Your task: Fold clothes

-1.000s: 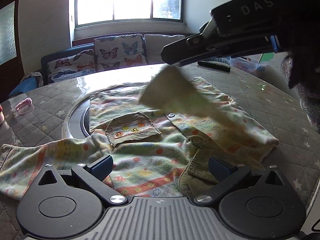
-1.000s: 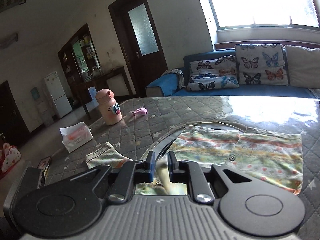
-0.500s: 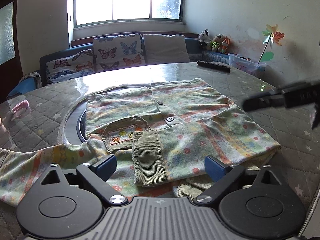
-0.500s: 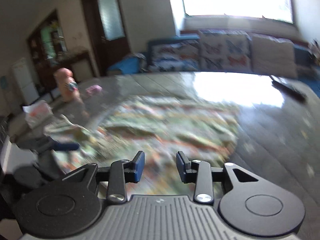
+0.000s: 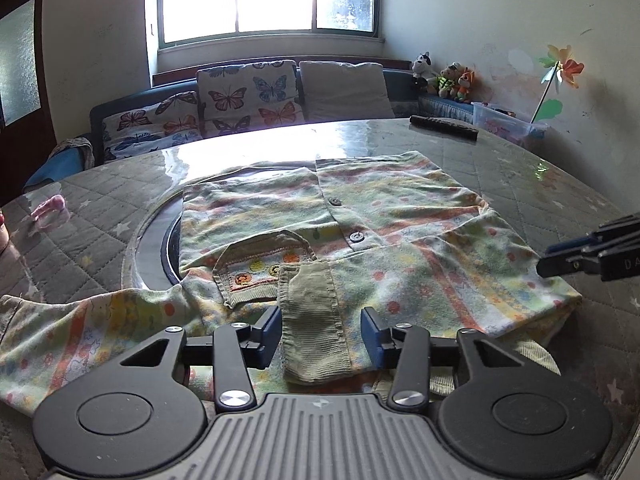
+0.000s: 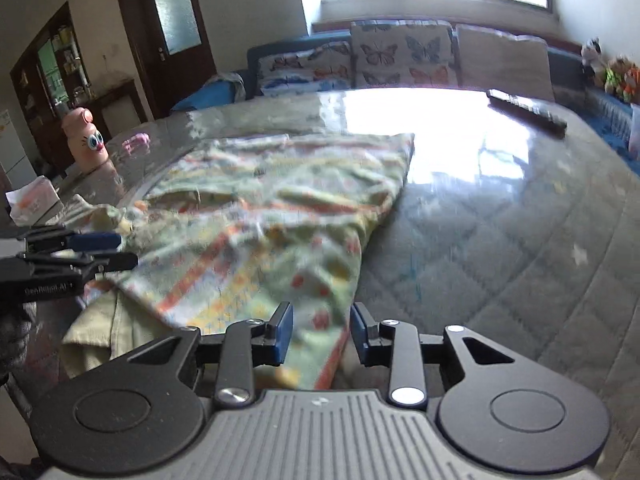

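Clothes here means one small patterned shirt [image 5: 360, 216], spread flat on the quilted bench [image 5: 560, 184] just ahead of both tongs. A second ago our right tongs held one sleeve in the air above the shirt's body; now that sleeve [image 5: 400, 280] lies across the chest, its ribbed cuff [image 5: 316, 320] sitting directly between the open jaws of our left tongs [image 5: 320, 332]. Our right tongs [image 6: 320, 332] have let go and pulled back to the shirt's near right edge; their jaws stand parted, with nothing pinched, though a corner of cloth lies under the gap. Our left tongs have narrowed since half a second ago but are not closed on the cuff; they hold nothing.

We judge the first sleeve fold done. The other sleeve [image 5: 80, 332] trails away to the left of our left tongs, unfolded, so it likely comes next. The cuff between our left jaws may need a smoothing tug first, since it lies a little crooked over the pocket [image 5: 264, 268].
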Action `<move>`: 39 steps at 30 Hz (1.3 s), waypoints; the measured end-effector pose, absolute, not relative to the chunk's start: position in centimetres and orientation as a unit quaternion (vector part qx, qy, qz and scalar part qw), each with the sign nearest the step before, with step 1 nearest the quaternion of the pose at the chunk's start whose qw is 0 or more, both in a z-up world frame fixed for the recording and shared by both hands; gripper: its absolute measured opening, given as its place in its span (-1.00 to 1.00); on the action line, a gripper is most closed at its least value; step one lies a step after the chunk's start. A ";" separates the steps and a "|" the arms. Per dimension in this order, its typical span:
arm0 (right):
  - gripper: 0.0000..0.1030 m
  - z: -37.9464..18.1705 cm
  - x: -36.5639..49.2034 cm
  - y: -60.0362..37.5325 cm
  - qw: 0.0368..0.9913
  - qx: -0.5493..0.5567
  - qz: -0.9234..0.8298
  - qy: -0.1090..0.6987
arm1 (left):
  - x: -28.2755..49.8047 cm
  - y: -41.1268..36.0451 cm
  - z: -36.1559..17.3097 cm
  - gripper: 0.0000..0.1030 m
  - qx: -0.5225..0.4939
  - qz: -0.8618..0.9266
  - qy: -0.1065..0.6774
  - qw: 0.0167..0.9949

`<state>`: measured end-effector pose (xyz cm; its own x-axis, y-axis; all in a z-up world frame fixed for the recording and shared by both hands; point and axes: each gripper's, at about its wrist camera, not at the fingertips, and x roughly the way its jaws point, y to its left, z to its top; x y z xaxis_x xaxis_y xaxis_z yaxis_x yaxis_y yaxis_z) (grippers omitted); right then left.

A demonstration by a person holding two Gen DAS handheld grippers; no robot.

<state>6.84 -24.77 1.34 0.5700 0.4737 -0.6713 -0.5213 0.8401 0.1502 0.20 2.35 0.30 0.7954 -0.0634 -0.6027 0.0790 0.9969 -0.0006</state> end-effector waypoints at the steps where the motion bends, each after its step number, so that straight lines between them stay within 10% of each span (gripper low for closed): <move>1: -0.38 1.6 7.2 -24.4 0.887 -0.033 0.284 0.362 | 0.3 2.3 0.3 -0.11 0.012 -0.039 0.317 0.948; 39: -0.52 0.4 4.9 -21.8 0.864 -0.104 0.332 0.364 | -0.5 3.1 0.1 -0.08 0.029 -0.017 0.325 0.945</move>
<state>4.94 -21.76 0.44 0.5152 0.4976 -0.6978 -0.6494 0.7580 0.0612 -0.51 3.14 0.13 0.7878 -0.0139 -0.6157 0.0512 0.9978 0.0429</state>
